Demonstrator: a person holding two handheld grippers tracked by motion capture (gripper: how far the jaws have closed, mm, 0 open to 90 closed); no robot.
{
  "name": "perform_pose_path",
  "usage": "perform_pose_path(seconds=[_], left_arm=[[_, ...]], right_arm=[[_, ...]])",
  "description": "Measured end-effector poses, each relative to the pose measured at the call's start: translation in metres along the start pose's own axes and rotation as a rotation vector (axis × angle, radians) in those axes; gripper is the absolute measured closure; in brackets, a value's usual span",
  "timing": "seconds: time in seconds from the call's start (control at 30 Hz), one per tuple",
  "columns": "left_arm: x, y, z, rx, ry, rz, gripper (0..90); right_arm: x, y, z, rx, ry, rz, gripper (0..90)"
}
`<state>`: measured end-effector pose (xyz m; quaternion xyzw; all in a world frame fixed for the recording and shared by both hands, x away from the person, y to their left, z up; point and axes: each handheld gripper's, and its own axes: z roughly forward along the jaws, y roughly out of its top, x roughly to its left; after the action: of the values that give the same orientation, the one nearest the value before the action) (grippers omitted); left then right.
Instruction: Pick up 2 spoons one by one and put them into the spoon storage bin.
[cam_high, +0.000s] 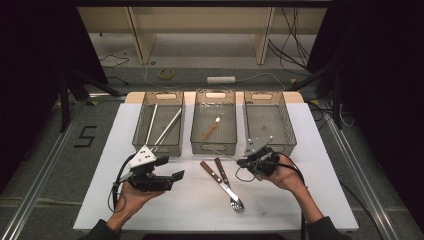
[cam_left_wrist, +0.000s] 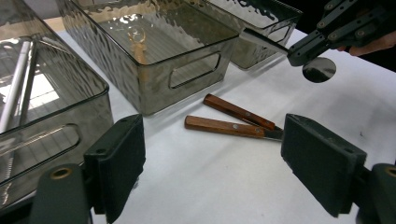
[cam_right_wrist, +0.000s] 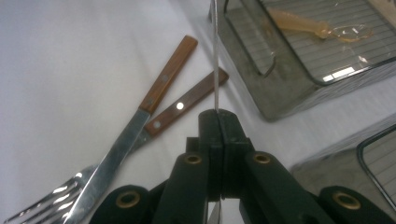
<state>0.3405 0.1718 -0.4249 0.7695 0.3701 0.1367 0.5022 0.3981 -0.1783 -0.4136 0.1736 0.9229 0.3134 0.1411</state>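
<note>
Spoon (cam_left_wrist: 314, 65) clamped edge-on in the right gripper (cam_right_wrist: 218, 122), lifted just in front of the right tray (cam_high: 286, 145). Keep the pinch firm, carry it level over the rim. Left gripper (cam_left_wrist: 210, 163) hangs wide open, empty.

You are working in a lab-like recording space: black curtains (cam_high: 30, 75) are hanging at both edges of the frame, loose cables (cam_high: 295, 47) are trailing across the floor at the top, and a white table (cam_high: 320, 190) is sitting inside metal rails (cam_high: 37, 180).
</note>
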Motion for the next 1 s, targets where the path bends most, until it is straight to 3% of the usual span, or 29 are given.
perform_pose_path(seconds=[0.43, 1.0], left_arm=[[0.005, -0.005, -0.012, -0.016, 0.037, -0.009, 20.5], [0.003, -0.009, -0.021, -0.045, 0.054, -0.015, 19.8]], right_arm=[[-0.016, 0.021, 0.0, -0.088, -0.001, 0.133, 90.0], [-0.037, 0.049, 0.008, -0.138, -0.025, 0.233, 90.0]])
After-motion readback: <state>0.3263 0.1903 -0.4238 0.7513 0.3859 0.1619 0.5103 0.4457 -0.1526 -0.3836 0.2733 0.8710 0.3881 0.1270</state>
